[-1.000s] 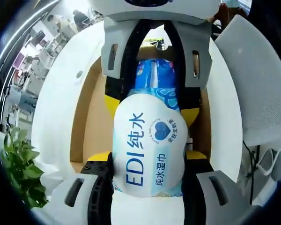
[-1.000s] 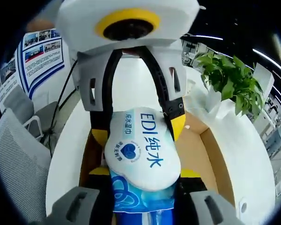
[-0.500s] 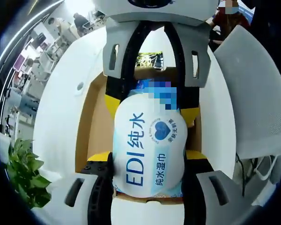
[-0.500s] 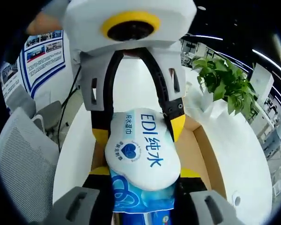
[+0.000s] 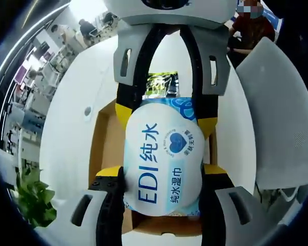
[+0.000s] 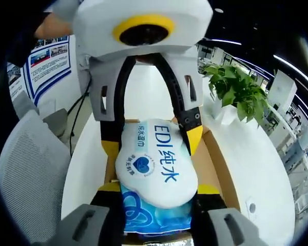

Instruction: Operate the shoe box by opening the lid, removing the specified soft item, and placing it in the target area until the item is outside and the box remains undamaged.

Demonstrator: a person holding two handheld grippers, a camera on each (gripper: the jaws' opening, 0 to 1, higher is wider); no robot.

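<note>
The left gripper [image 5: 163, 177] pinches one end of a wipes pack [image 5: 163, 161], its yellow-tipped jaws pressed against the pack's two sides. In the right gripper view, the right gripper [image 6: 155, 202] clamps the blue printed end of the same pack [image 6: 155, 166] in the same way, so both grippers hold it from opposite ends, facing each other. The pack is white and blue, soft and bulging, printed "EDI". It hangs above an open cardboard box [image 5: 107, 148], whose brown floor and walls show beneath and around the pack in both views [image 6: 215, 169]. The box sits on a round white table [image 5: 66, 133]. Past the box on the table lies a small dark packet [image 5: 161, 84]. A potted plant [image 6: 236, 92] stands at the table's edge, and a grey mesh chair [image 5: 280, 123] is beside the table. Farther off is a wall poster [image 6: 49, 64].
</note>
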